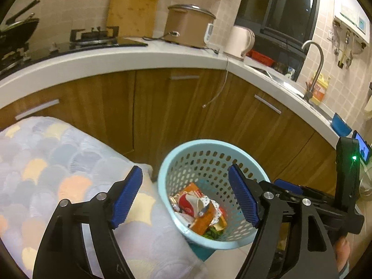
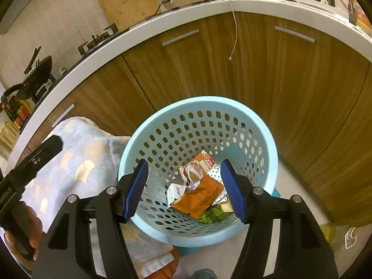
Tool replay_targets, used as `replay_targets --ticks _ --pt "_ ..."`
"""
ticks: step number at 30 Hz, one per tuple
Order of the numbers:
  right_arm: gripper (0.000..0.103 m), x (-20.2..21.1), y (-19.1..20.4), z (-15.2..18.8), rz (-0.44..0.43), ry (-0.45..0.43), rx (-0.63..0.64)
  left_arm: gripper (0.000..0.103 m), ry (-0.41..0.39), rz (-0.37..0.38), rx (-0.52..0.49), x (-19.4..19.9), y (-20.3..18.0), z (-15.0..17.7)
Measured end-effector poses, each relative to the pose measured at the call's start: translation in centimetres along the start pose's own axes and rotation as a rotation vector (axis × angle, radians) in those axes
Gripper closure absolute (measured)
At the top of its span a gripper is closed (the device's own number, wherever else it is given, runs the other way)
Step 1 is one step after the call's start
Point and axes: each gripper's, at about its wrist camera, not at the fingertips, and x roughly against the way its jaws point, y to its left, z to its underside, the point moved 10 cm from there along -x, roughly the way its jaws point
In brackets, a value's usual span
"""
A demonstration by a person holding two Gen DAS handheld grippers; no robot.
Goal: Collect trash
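Note:
A light blue perforated basket (image 1: 167, 169) stands on the floor by the cabinets; it also shows in the right wrist view (image 2: 267, 139). Inside lie an orange snack wrapper (image 2: 200, 195), a red and white packet (image 1: 188, 205), white paper pieces and green scraps (image 2: 210, 217). My left gripper (image 1: 186, 197) is open and empty, held above the basket's left side. My right gripper (image 2: 183, 190) is open and empty, held right over the basket's mouth. The right gripper's body shows at the right of the left wrist view (image 1: 325, 200).
A surface covered with a pastel scale-patterned cloth (image 1: 46, 174) stands left of the basket. Wooden cabinets (image 1: 162, 107) under a white counter (image 1: 116, 58) curve behind it. On the counter are a rice cooker (image 1: 188, 28), kettle (image 1: 239, 39), stove and sink tap (image 1: 316, 67).

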Motion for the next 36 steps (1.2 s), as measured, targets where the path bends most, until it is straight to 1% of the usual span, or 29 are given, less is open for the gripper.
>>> replay_targets --ticks 4,6,10,13,14,18,20,23,31,36 --pt "0.042 0.9 0.8 -0.2 -0.002 -0.021 0.018 0.023 -0.049 -0.032 -0.004 2.0 0.9 -0.2" --pt "0.042 1.6 1.7 -0.4 -0.001 -0.045 0.033 0.022 -0.074 -0.053 -0.014 3.2 1.2 -0.2" --pt "0.042 3.4 3.7 -0.7 0.03 -0.11 0.08 0.017 -0.133 -0.112 -0.038 5.6 1.9 0.1" --pt "0.039 4.7 5.3 -0.8 0.071 -0.159 0.13 0.015 -0.168 -0.165 -0.052 7.3 2.5 0.7" --pt "0.039 5.1 5.7 -0.9 0.081 -0.175 0.141 0.014 -0.182 -0.193 -0.056 8.0 2.9 0.9" --pt "0.032 6.5 7.2 -1.1 0.092 -0.229 0.159 0.012 -0.224 -0.245 -0.052 9.2 4.1 1.1" --pt "0.032 7.0 7.9 -1.1 0.103 -0.254 0.171 0.011 -0.24 -0.274 -0.049 9.4 4.7 1.3" --pt "0.032 7.5 8.3 -1.3 0.127 -0.285 0.183 0.011 -0.238 -0.279 -0.047 8.9 5.5 1.5" --pt "0.032 7.4 8.8 -1.3 0.138 -0.304 0.18 0.011 -0.206 -0.255 0.01 7.9 7.2 2.4" --pt "0.032 7.0 9.1 -1.2 0.125 -0.316 0.169 0.011 -0.228 -0.266 0.038 8.6 7.9 2.3"
